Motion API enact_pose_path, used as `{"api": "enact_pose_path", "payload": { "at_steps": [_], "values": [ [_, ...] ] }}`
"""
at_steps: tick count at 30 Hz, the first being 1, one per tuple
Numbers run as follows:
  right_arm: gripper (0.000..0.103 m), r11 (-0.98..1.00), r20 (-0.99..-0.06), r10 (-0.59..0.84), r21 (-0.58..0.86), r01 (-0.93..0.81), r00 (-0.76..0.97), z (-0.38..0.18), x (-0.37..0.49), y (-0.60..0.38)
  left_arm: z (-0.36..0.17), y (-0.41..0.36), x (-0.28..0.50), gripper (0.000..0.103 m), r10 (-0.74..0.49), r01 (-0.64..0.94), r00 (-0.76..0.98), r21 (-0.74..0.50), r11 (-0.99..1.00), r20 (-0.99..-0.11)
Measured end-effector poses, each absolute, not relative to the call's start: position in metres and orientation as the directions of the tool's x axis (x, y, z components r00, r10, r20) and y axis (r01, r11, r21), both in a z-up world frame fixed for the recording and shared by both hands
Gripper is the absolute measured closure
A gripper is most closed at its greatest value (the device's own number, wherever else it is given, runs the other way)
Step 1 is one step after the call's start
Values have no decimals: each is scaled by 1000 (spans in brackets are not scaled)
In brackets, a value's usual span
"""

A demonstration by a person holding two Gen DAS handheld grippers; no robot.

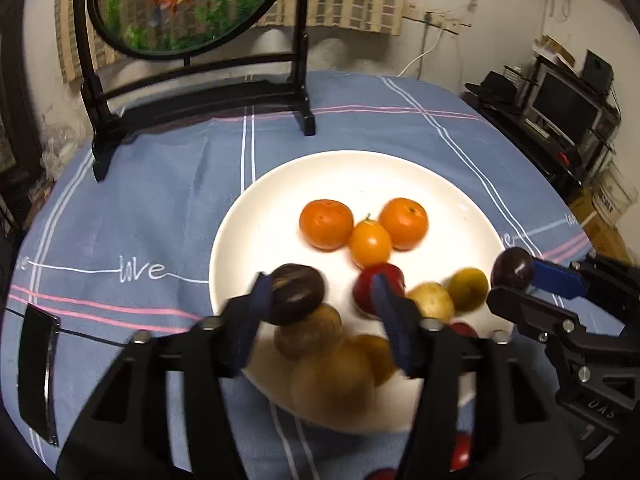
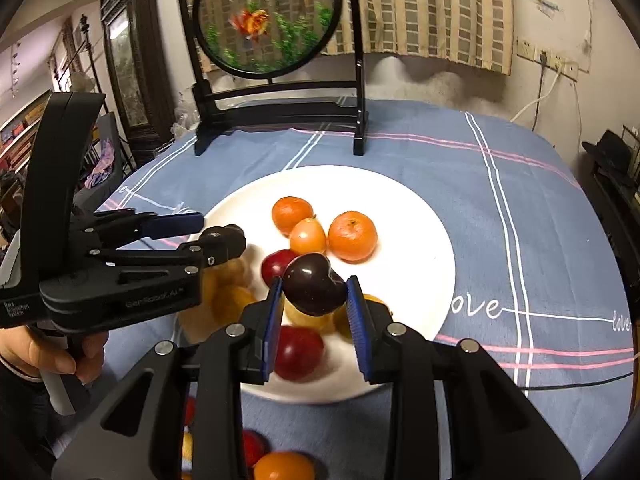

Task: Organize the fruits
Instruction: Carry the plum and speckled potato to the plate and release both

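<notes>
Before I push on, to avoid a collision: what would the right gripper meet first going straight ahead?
Probably the orange fruits on the plate, past the dark plum the right gripper holds; depth is unclear.

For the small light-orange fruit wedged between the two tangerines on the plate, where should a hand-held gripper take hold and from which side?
Probably from above, pads on its near and far sides. The light-orange fruit touches a tangerine on its left and another tangerine on its right, so those flanks are blocked. A red fruit crowds the near side, leaving little room on the plate.

Round goldfish screen (image 2: 269,20) on stand, blue striped tablecloth (image 2: 500,208).
</notes>
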State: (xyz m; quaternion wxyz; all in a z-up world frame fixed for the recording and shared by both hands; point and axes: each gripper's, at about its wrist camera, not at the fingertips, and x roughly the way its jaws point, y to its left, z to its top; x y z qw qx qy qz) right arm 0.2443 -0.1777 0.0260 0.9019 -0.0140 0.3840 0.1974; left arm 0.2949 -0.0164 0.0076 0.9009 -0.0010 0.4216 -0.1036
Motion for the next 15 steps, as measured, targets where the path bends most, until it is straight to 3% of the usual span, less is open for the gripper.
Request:
{"api": "enact_pose_path", "payload": {
  "at_steps": [6, 9, 15],
  "values": [
    [68, 931, -707, 328, 127, -343, 627, 19, 251, -184, 9, -14, 305, 35, -183, 154, 630, -110, 982, -754],
    [57, 931, -700, 329, 128, -342, 633, 21, 249, -185, 11, -15, 302, 33, -178, 158, 634, -100, 982, -752],
    [56, 931, -683, 337, 138, -338, 648, 32, 236, -190, 24, -15, 284, 29, -160, 167, 659, -65, 984, -735]
  ]
}}
